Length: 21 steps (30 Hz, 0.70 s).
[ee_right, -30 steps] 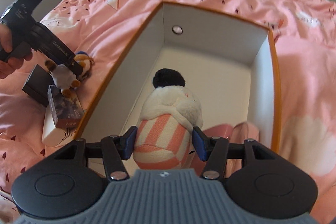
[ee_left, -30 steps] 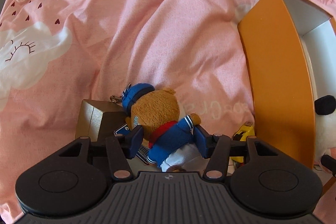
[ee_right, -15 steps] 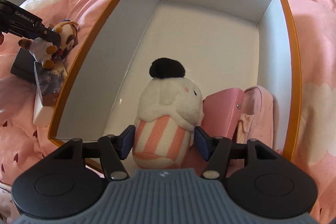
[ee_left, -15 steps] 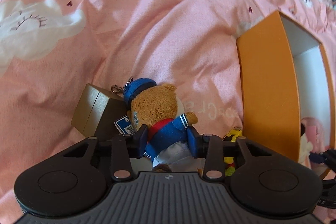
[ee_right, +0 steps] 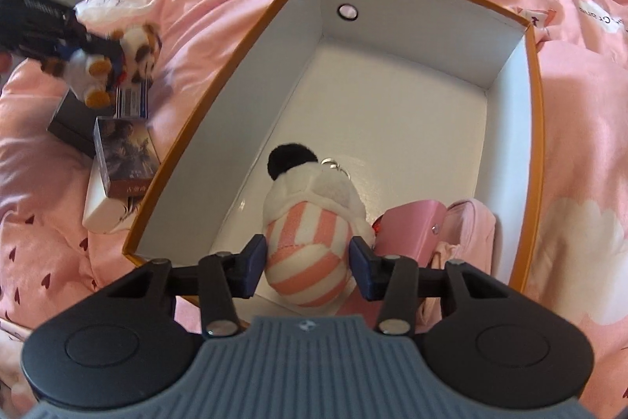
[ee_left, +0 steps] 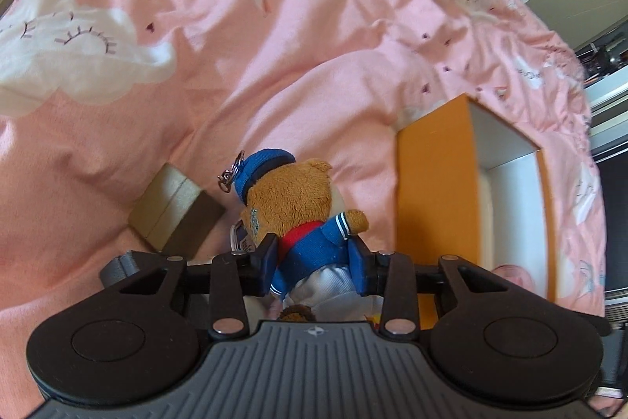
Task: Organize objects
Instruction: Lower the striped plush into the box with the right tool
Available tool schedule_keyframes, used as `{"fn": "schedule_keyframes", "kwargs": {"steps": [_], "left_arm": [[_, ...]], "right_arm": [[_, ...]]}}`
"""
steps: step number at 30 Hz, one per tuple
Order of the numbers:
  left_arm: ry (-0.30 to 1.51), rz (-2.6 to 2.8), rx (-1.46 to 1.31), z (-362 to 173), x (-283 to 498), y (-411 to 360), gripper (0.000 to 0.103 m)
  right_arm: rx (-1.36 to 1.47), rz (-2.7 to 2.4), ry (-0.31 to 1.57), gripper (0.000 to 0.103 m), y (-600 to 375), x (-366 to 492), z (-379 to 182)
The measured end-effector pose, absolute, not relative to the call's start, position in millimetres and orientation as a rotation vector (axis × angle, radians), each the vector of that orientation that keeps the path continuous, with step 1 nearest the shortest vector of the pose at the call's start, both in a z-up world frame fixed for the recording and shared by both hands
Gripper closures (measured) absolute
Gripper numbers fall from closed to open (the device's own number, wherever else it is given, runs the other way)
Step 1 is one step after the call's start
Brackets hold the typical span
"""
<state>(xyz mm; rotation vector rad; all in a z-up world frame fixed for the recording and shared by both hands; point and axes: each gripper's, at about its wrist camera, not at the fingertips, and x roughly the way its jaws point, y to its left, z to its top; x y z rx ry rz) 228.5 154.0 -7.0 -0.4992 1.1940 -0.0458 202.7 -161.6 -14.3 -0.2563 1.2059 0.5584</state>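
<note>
My left gripper [ee_left: 314, 264] is shut on a brown teddy bear keychain [ee_left: 298, 199] in a blue sailor suit and cap, held above the pink bedding; it also shows in the right wrist view [ee_right: 114, 61]. My right gripper [ee_right: 308, 262] is shut on a white plush with pink stripes and a black pompom [ee_right: 310, 218], low inside the orange box with white walls [ee_right: 412, 73]. The box also shows at the right of the left wrist view [ee_left: 435, 191].
A pink wallet [ee_right: 408, 230] and pink cloth [ee_right: 467, 234] lie in the box's near right corner. Left of the box are a tan box [ee_left: 172, 207], a printed card box [ee_right: 125, 156], a white box [ee_right: 102, 207] and a dark box [ee_right: 72, 124].
My left gripper closed on the bear and lifted it off the bedding. My right gripper carried the striped plush lower into the box, beside the pink wallet.
</note>
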Motion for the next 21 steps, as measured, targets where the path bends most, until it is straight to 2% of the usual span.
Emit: {"fn": "schedule_keyframes", "kwargs": {"steps": [4,9,11,16,21], "left_arm": [[1.132,-0.126,-0.515,21,223,134,0.061],[1.046,-0.270,-0.490,57,214,90,0.061],[1.024,-0.320,-0.467,66,211,69,0.061],[1.000,-0.408,-0.358,68,206,15,0.061],[1.031,-0.436,-0.277,48,208,-22,0.061]], "right_arm": [[-0.275,0.539,1.278,0.056,-164,204,-30],[-0.054,0.523,1.385,0.061,-188,220,-52],[-0.012,0.522,1.383,0.068,-194,220,-53],[-0.008,0.506,1.349,0.073,-203,216,-50],[-0.101,0.517,1.225,0.071,-207,205,-29]]}}
